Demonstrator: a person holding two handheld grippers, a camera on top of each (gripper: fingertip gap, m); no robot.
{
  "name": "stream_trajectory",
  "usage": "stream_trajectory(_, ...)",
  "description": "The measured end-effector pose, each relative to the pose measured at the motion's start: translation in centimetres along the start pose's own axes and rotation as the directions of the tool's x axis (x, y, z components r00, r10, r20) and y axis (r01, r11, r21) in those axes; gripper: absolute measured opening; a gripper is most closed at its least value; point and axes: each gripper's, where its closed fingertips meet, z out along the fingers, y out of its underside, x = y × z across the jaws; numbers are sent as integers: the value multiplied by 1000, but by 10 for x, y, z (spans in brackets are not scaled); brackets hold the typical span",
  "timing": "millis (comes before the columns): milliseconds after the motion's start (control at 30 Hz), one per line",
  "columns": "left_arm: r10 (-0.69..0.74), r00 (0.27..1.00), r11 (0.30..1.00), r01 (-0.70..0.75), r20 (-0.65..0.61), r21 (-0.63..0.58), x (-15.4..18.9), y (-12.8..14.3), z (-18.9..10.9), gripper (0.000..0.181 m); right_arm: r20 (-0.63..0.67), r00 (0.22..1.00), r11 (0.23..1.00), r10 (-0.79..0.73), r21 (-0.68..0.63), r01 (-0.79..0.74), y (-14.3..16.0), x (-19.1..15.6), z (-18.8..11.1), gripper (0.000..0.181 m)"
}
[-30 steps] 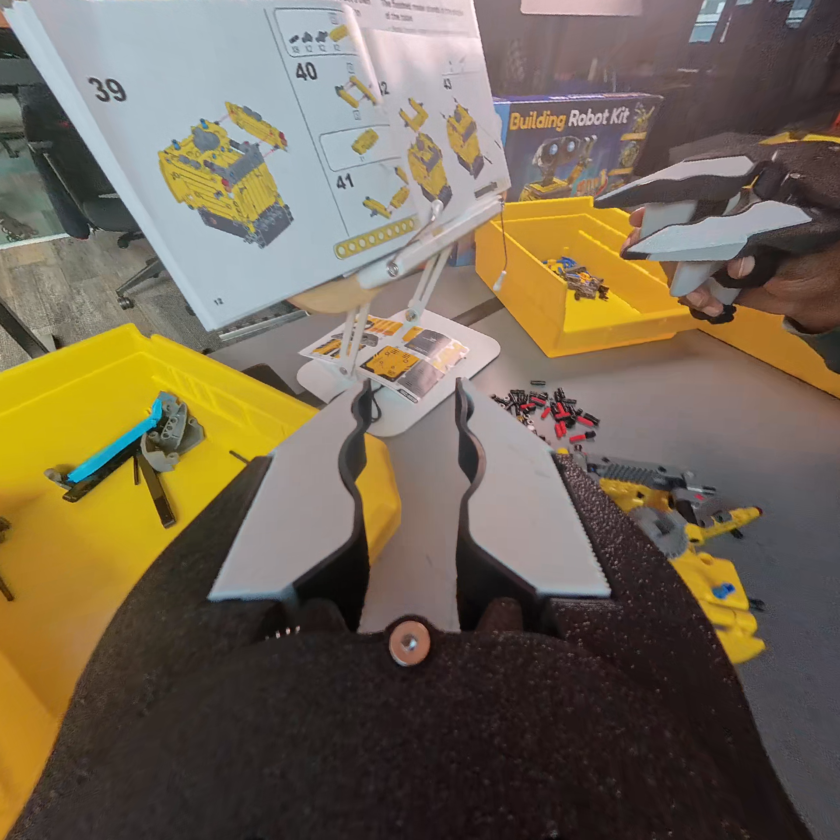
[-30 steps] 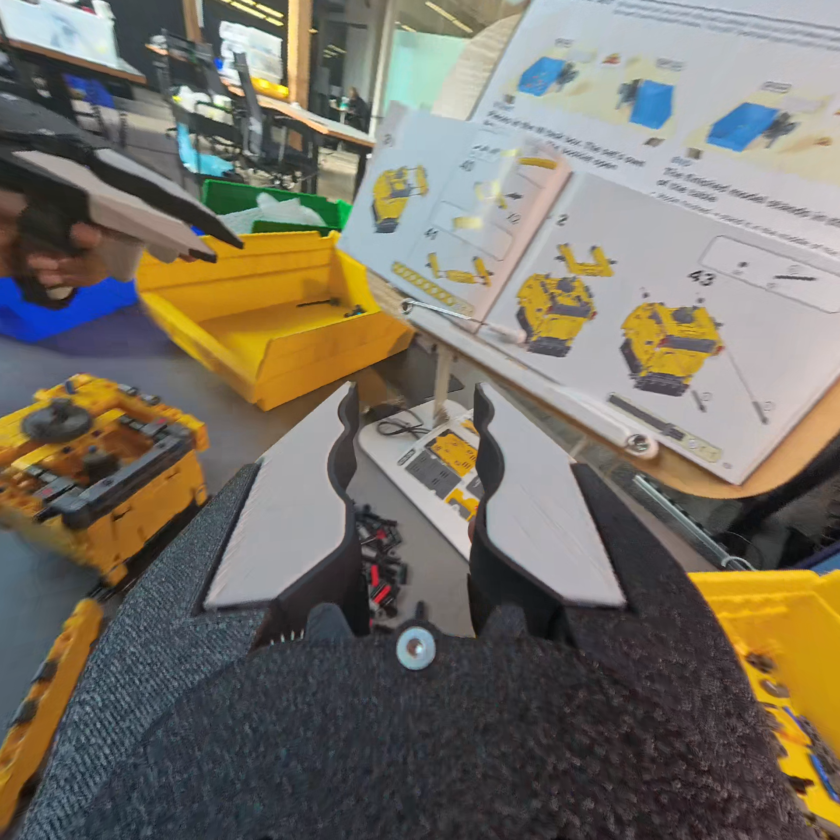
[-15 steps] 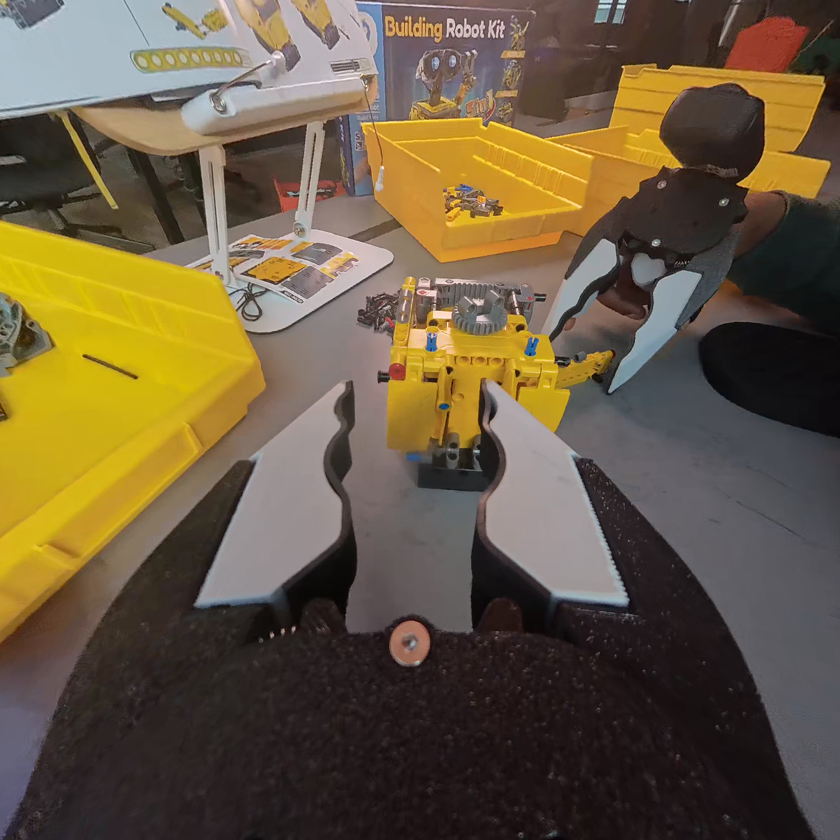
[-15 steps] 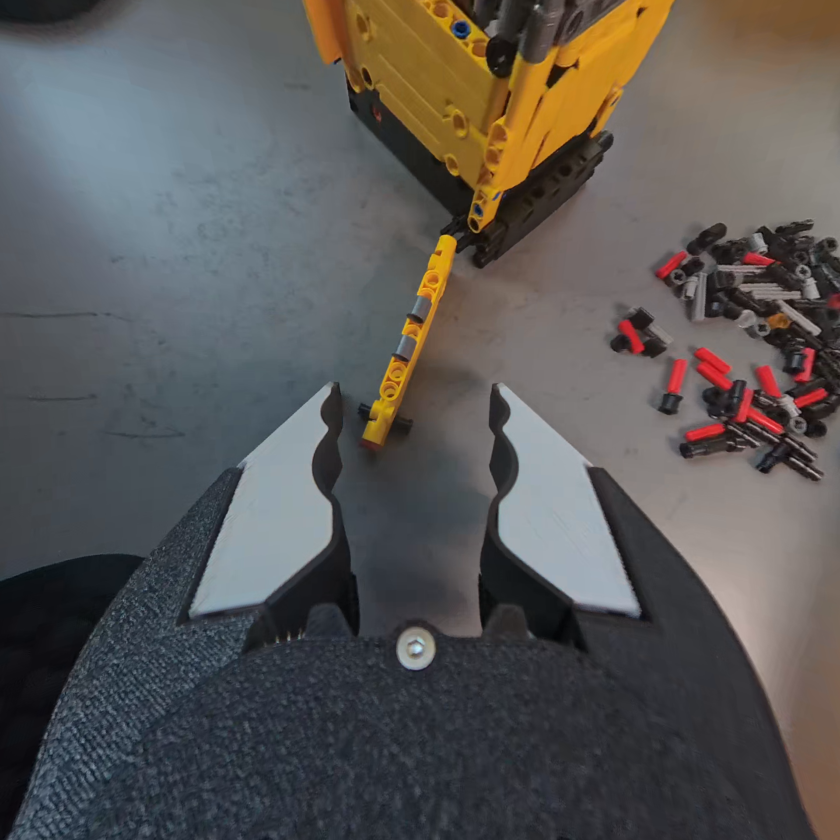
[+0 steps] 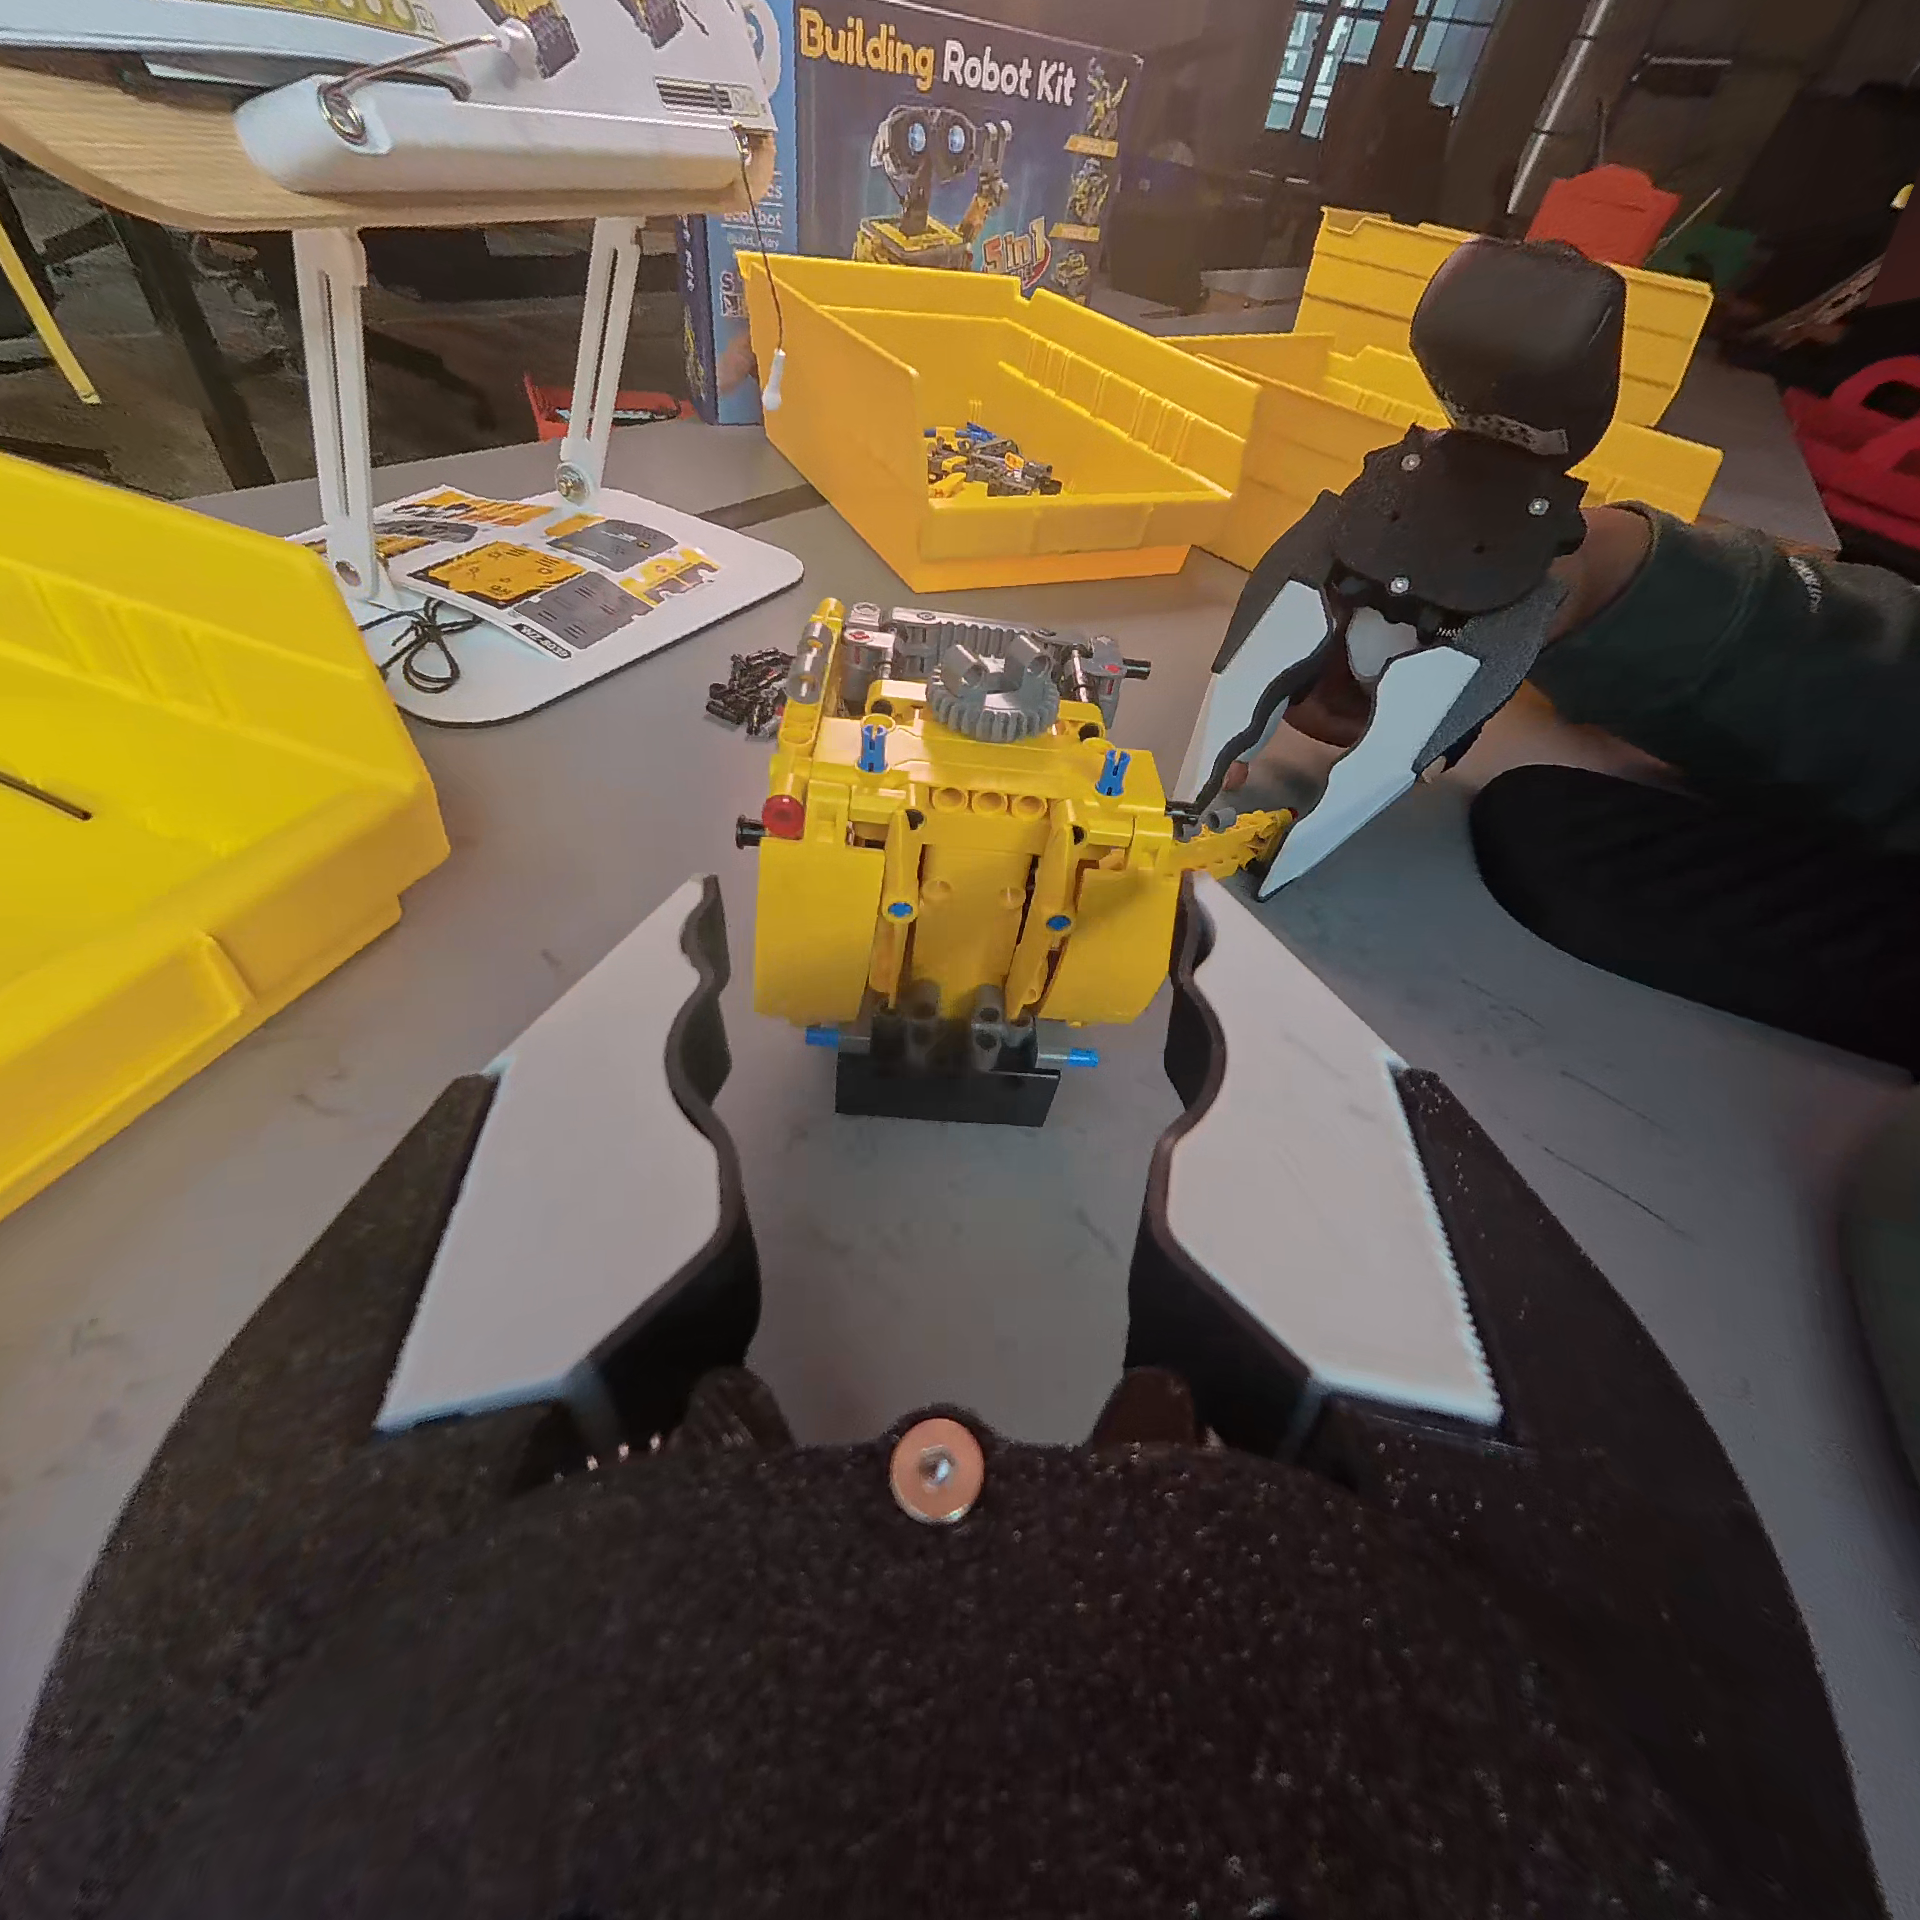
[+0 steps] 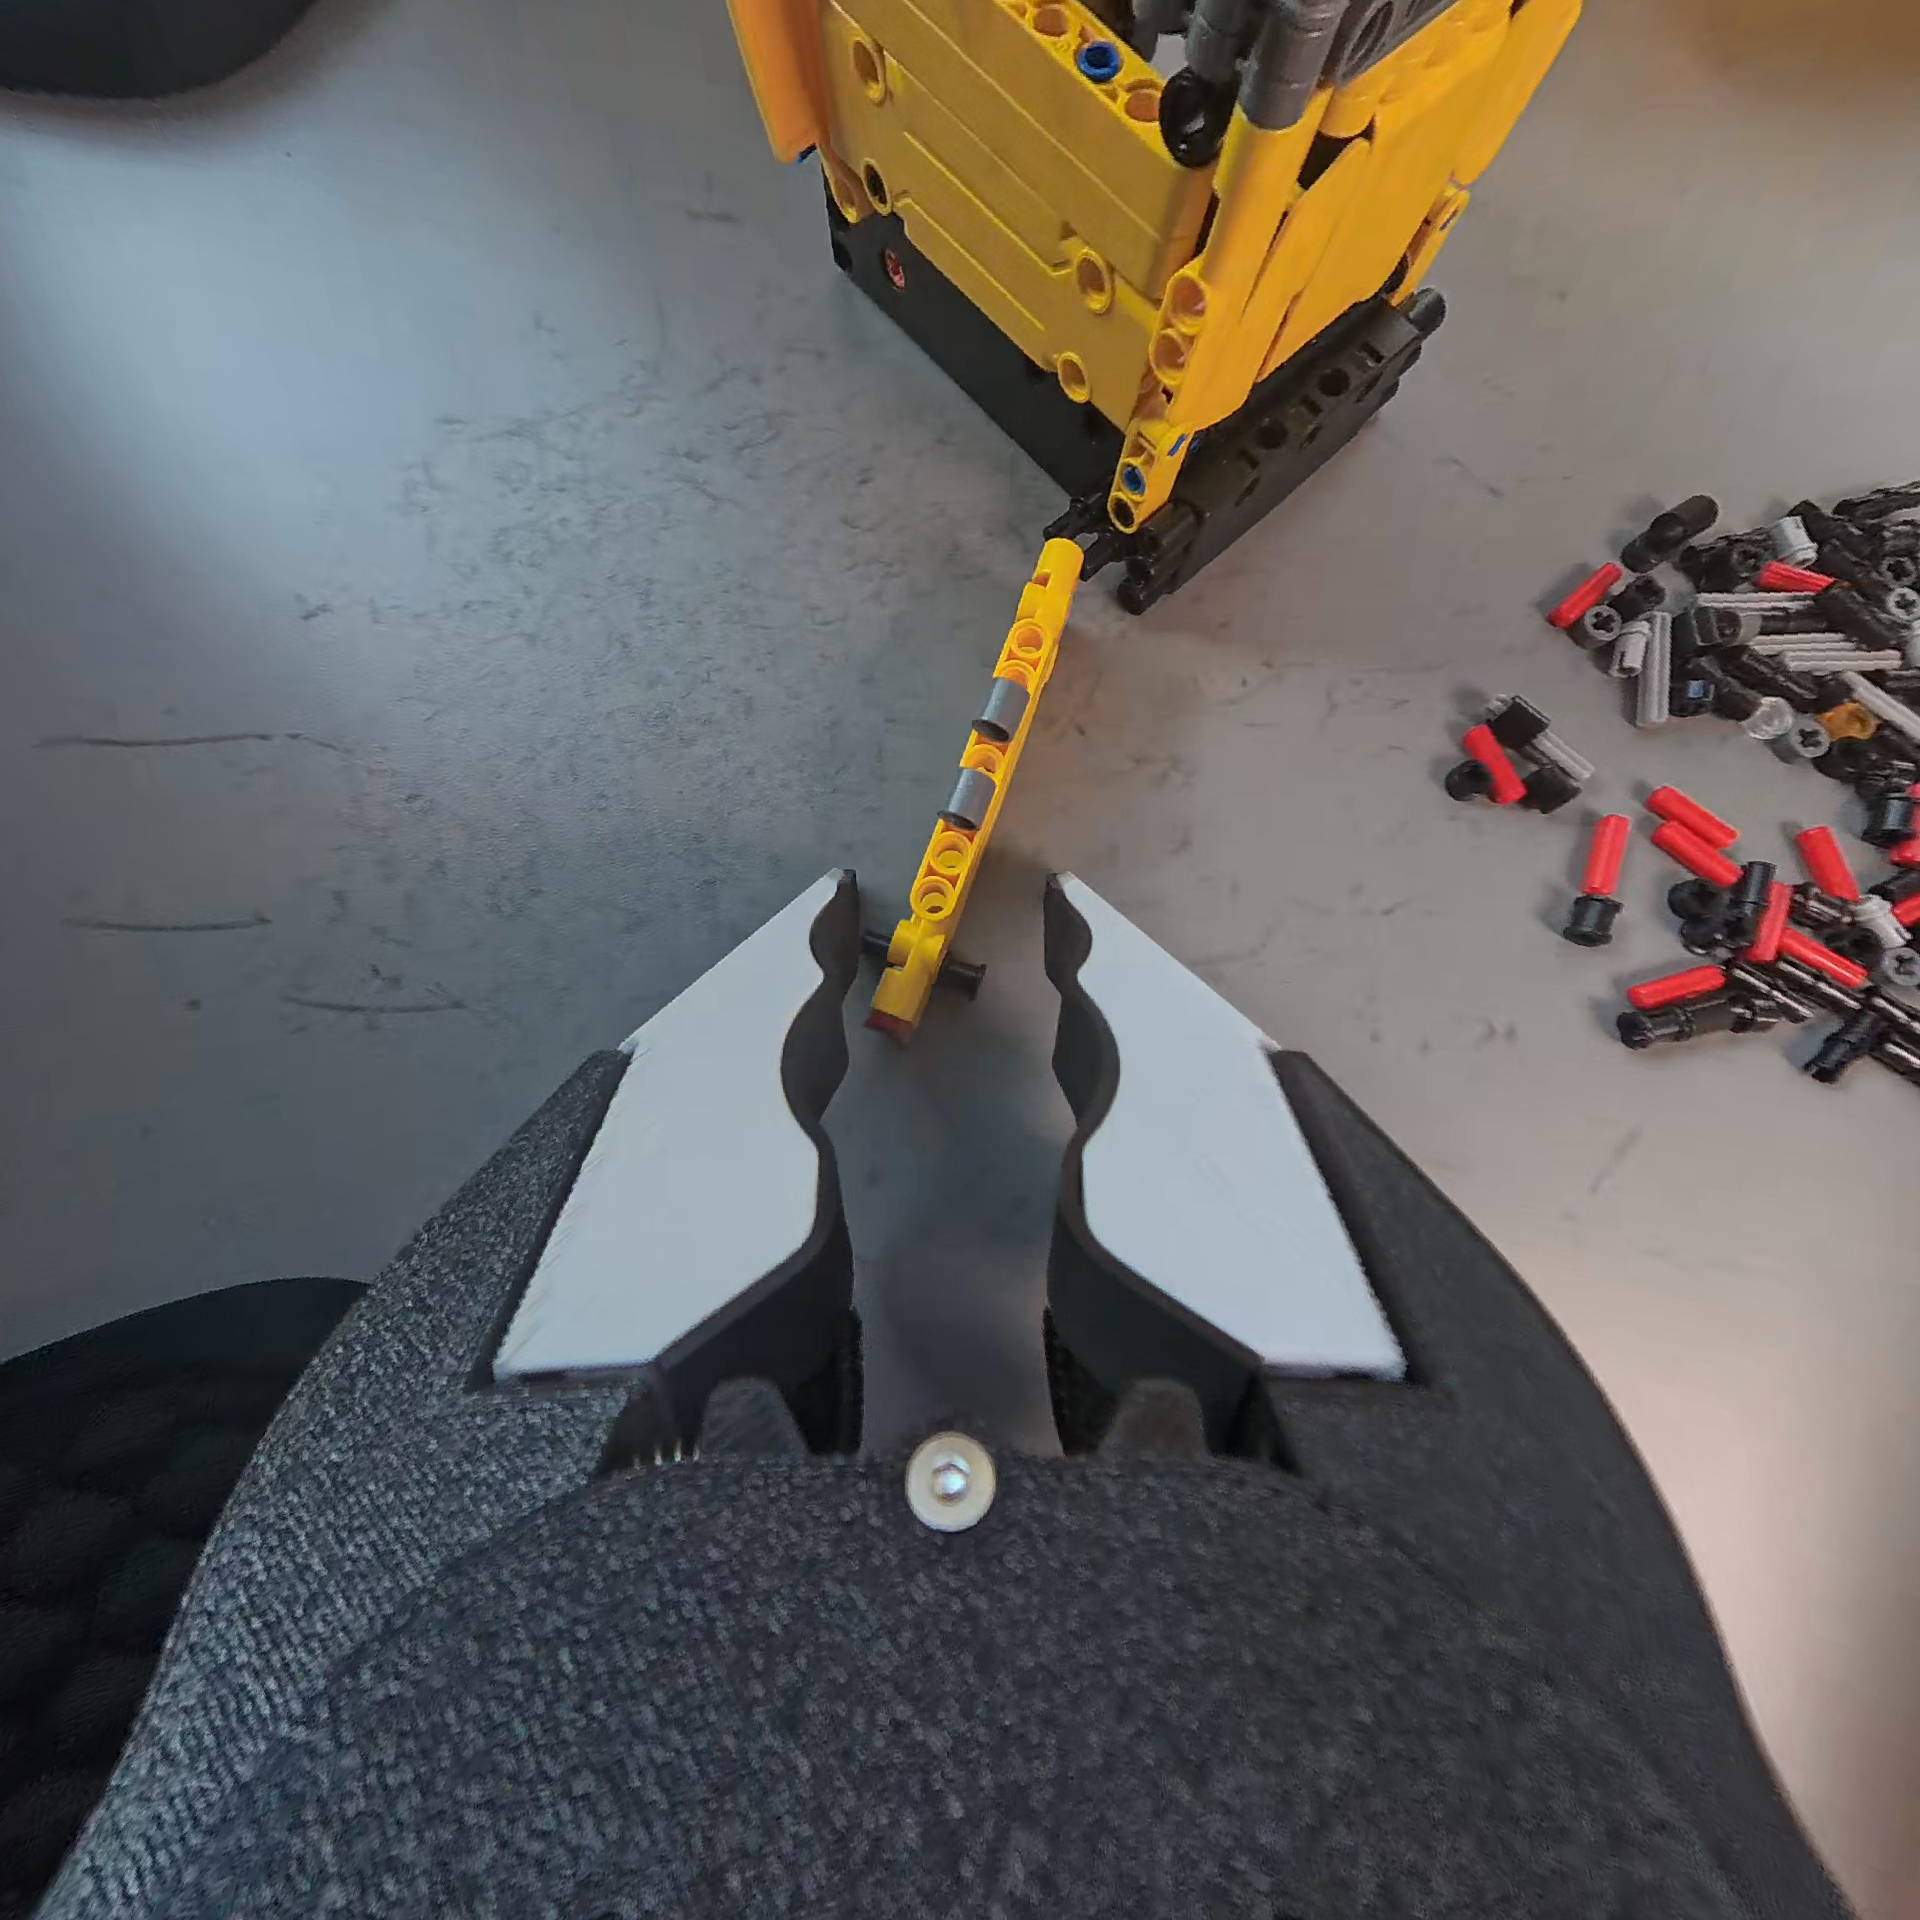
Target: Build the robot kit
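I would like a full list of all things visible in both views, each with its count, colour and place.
brick model: one, yellow on a black base, centre of the table, between the left gripper's fingertips.
beam: one, yellow with grey sleeves, on the table, running from the model's corner toward the right gripper.
loose pins: a pile, black, red and grey, on the table beside the model.
bins: several, yellow, left and back of the table.
kit box: one, blue, behind the bins.
booklet stand: one, white, back left.
table: one, grey.
left gripper: open, around the model.
right gripper: open, around the beam's end.
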Motion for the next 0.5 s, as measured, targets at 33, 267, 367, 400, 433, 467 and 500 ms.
stream_trajectory(33,8,1000,1000,-7,2,-15,1,2,2,89,-5,1000,1000,5,-3,-5,0,1,0,36)
stream_trajectory(267,91,995,991,-87,45,-97,6,14,21,103,-20,999,999,48,-6,-48,2,6,-2,27)
stream_trajectory(367,115,991,987,-106,73,-123,4,16,31,101,-22,999,999,45,-4,-45,2,5,-2,22)
stream_trajectory(400,124,989,986,-114,75,-125,4,16,33,101,-22,999,999,44,-2,-44,2,5,-1,16)
stream_trajectory(433,123,990,986,-113,75,-125,4,16,34,101,-26,999,999,41,0,-41,2,6,-1,9)
stream_trajectory(467,122,990,986,-113,74,-123,3,16,34,101,-32,999,999,38,2,-38,2,7,-2,7)
stream_trajectory(500,122,990,986,-113,72,-121,4,16,34,100,-27,999,999,37,0,-37,3,6,-2,7)
